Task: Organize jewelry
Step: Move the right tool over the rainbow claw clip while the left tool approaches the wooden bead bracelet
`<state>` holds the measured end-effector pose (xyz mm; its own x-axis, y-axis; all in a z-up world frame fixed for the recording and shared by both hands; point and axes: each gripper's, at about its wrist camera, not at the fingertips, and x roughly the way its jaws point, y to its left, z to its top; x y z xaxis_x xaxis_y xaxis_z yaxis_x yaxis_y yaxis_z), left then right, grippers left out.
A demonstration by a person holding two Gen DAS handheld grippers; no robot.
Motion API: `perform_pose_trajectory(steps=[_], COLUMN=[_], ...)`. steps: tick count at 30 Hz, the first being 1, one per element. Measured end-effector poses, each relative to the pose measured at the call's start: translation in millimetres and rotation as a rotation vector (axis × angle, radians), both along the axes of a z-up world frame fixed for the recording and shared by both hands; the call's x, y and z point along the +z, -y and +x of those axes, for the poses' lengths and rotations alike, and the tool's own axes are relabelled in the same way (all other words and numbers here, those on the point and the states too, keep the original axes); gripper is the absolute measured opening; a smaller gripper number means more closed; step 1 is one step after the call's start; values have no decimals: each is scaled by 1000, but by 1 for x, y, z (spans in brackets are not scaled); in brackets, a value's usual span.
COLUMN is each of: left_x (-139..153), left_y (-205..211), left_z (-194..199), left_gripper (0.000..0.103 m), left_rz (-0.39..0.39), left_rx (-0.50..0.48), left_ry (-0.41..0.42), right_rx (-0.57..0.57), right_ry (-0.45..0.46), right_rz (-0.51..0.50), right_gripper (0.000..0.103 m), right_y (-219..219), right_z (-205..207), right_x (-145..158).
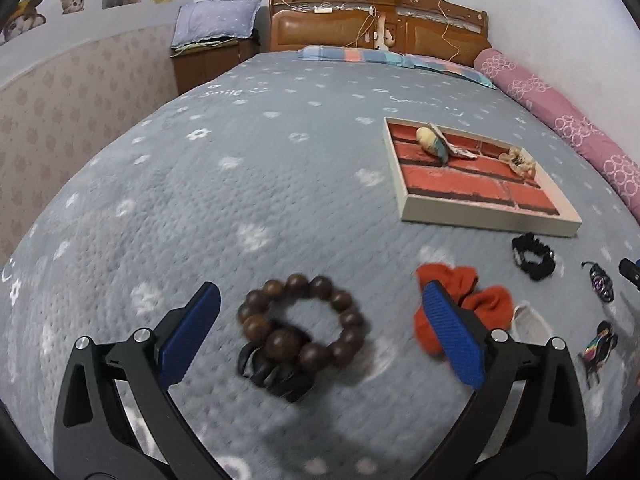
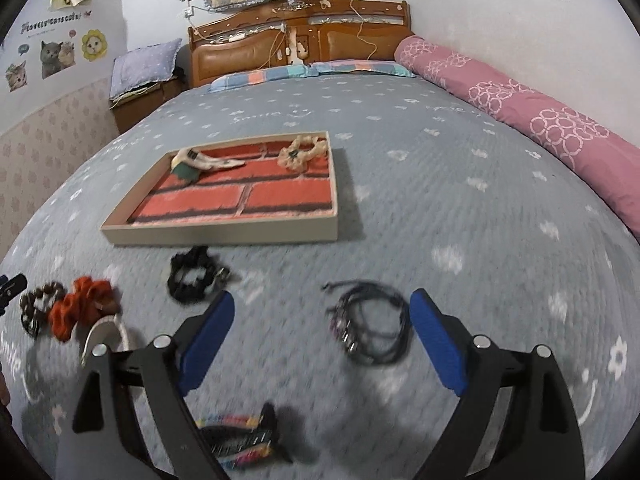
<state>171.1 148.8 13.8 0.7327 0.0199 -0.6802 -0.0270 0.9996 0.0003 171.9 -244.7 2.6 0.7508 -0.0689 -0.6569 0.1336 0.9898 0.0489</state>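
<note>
My left gripper (image 1: 320, 292) is open above the grey bedspread, its blue pads either side of a brown wooden bead bracelet (image 1: 280, 342) that lies partly on a black claw clip (image 1: 280, 380). An orange scrunchie (image 1: 488, 304) sits just behind the right pad. My right gripper (image 2: 322, 300) is open too, with a coiled black cord necklace (image 2: 372, 328) lying on the bed between its fingers, nearer the right one. The brick-patterned tray (image 1: 480, 220) (image 2: 220, 236) lies further up the bed and holds a cream scrunchie (image 2: 304, 152) and a cream and green clip (image 2: 192, 164).
A black scrunchie (image 2: 192, 280), the orange scrunchie (image 2: 80, 304), a white piece (image 2: 104, 332) and a multicoloured hair clip (image 2: 240, 436) lie loose on the bedspread. A pink bolster (image 2: 520, 100) runs along the right edge. The wooden headboard (image 2: 300, 40) stands at the far end.
</note>
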Motion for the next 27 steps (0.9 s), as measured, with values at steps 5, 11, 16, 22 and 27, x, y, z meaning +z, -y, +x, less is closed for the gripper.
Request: perform_pose_trajectory(steps=[5, 11, 16, 22, 27], left_x=[-6, -19, -25, -29, -32], left_y=[-10, -12, -10, -21, -24], left_z=[-11, -16, -16, -15, -14], left_gripper=[98, 98, 98, 98, 98], left_rz=[8, -9, 10, -17, -20], left_rx=[0, -25, -35, -19, -25], left_ry=[-10, -20, -18, -12, -14], right_rx=[25, 31, 53, 74, 85], right_ry=[25, 12, 3, -19, -29], right_rz=[-20, -47, -79, -131, -145], right_gripper=[97, 97, 97, 97, 97], right_y=[-16, -30, -42, -55, -60], right_z=[-25, -45, -60, -68, -70], right_x=[-3, -15, -23, -34, -39])
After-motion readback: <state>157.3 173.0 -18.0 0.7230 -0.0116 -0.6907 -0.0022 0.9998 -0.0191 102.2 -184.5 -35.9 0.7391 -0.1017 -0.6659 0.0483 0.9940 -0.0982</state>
